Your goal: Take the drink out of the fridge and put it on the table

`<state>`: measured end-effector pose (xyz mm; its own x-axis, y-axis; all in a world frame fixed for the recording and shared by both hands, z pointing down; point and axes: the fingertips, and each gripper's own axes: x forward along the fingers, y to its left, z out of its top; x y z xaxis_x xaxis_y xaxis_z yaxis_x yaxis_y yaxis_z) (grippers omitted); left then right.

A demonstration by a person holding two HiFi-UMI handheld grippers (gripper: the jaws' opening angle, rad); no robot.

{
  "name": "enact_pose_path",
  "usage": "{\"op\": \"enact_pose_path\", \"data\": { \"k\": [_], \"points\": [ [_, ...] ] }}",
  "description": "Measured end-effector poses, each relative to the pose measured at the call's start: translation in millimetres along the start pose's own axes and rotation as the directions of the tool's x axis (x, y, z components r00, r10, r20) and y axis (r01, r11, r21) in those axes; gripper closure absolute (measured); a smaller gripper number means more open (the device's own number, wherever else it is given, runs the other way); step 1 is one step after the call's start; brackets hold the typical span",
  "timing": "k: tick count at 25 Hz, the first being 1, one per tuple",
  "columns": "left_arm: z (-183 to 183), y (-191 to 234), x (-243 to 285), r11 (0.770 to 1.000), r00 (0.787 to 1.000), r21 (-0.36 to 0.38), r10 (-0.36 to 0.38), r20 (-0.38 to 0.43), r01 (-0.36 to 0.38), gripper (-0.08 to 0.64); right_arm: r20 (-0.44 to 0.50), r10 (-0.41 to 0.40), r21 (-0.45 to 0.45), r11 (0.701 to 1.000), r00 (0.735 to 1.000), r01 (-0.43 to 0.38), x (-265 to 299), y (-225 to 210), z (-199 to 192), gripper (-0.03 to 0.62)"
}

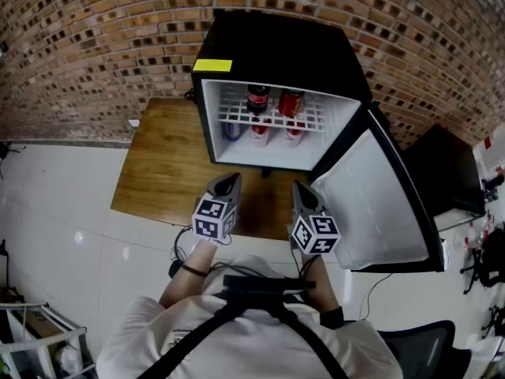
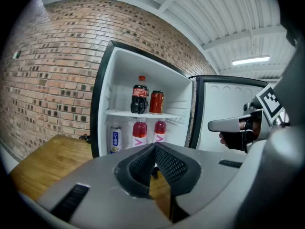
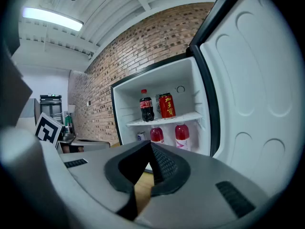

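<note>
**Both grippers closed and empty before the open fridge**

The boxy black fridge (image 1: 276,50) stands on a wood-grain counter (image 1: 162,172) against a rough brick wall (image 1: 79,38). Its smooth, white-lined door (image 1: 379,204) is swung wide. On the white wire shelf (image 1: 237,113) stand a dark cola bottle (image 2: 139,97) and a red can (image 2: 156,102). Beneath them are two pink bottles (image 2: 139,133) and a pale can (image 2: 116,139), shown clearly only in the gripper views. The left gripper (image 2: 155,147) and right gripper (image 3: 150,144) hover short of the opening, mesh-textured jaws pressed together, holding nothing. Only the head view shows the fridge's black top.
</note>
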<state>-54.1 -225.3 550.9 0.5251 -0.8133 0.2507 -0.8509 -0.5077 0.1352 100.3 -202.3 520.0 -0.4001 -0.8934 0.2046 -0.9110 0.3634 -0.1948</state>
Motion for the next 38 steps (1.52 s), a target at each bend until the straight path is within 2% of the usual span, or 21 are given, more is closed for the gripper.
{"op": "enact_pose_path", "data": {
  "k": [6, 9, 11, 13, 16, 19, 22, 27, 30, 34, 38],
  "points": [
    [3.9, -1.7, 3.4, 1.0, 1.0, 0.011, -0.012, 0.013, 0.012, 0.557, 0.001, -0.001, -0.002, 1.0, 1.0, 0.001, 0.6, -1.0, 1.9, 0.581],
    [17.2, -0.8, 11.6, 0.999, 1.0, 0.053, -0.004, 0.02, 0.003, 0.533, 0.002, -0.001, 0.0, 1.0, 1.0, 0.001, 0.0, -2.0, 2.4, 0.583],
    [34.8, 1.0, 24.8, 0.997, 1.0, 0.079, -0.011, 0.023, 0.009, 0.403, 0.005, -0.002, 0.001, 1.0, 1.0, 0.002, -0.1, -2.9, 3.7, 0.581],
    [58.9, 4.6, 40.8, 0.995, 0.999, 0.103, -0.013, 0.037, 0.009, 0.334, 0.009, -0.003, 0.0, 1.0, 1.0, 0.003, -0.5, -3.4, 4.3, 0.581],
    [96.4, 13.7, 65.2, 0.992, 0.997, 0.127, 0.004, 0.072, -0.013, 0.248, 0.015, -0.009, 0.001, 1.0, 1.0, 0.009, -2.6, -4.4, 4.1, 0.581],
    [128.7, 24.3, 90.6, 0.988, 0.995, 0.148, 0.033, 0.098, -0.047, 0.204, 0.021, -0.023, 0.004, 1.0, 1.0, 0.023, -6.0, -8.8, 6.4, 0.581],
    [152.2, 34.5, 114.1, 0.984, 0.992, 0.155, 0.069, 0.101, -0.084, 0.178, 0.026, -0.039, 0.007, 0.999, 0.999, 0.038, -9.1, -15.5, 8.7, 0.581],
    [172.7, 47.9, 147.8, 0.979, 0.992, 0.169, 0.105, 0.069, -0.115, 0.178, 0.035, -0.052, 0.006, 0.999, 0.998, 0.052, -12.1, -20.7, 10.9, 0.581],
    [174.3, 52.4, 161.4, 0.977, 0.993, 0.181, 0.112, 0.032, -0.116, 0.178, 0.039, -0.058, 0.01, 0.998, 0.998, 0.058, -14.0, -22.8, 10.3, 0.581],
    [170.9, 59.0, 173.5, 0.981, 0.993, 0.161, 0.114, -0.015, -0.11, 0.178, 0.042, -0.064, 0.014, 0.998, 0.997, 0.064, -15.5, -25.2, 11.2, 0.581],
    [169.3, 60.2, 178.5, 0.981, 0.994, 0.166, 0.109, -0.022, -0.104, 0.201, 0.043, -0.069, 0.016, 0.998, 0.997, 0.068, -16.2, -25.4, 13.0, 0.581]
  ]
}}
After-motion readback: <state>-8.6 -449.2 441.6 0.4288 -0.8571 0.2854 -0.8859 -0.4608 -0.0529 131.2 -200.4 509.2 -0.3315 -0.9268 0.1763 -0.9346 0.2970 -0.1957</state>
